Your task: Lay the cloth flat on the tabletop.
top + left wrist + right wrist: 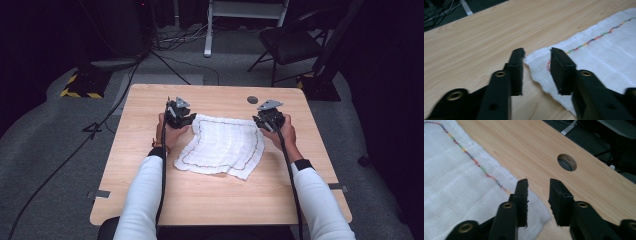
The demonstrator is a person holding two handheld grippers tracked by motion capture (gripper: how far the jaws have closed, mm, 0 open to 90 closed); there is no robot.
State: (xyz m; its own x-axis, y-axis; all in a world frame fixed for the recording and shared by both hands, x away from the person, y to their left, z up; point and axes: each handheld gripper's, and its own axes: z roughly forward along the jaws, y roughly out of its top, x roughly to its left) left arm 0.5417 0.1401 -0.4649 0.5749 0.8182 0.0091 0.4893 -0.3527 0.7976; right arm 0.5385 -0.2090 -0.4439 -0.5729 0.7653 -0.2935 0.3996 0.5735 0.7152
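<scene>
A: The left gripper [536,56]?
B: Its 2 jaws stand partly open, holding nothing; the white cloth's [222,145] corner lies between the tips.
A: The right gripper [538,185]?
B: Likewise parted and empty, straddling the cloth's far corner; a table hole [567,162] sits beyond.

I see grey carpet floor [45,130], a black folding chair [290,42], black floor cables [75,150], and dark surrounding walls.

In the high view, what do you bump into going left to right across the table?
Left tongs → white cloth with colourful stitching → right tongs. All sit on the wooden table.
</scene>
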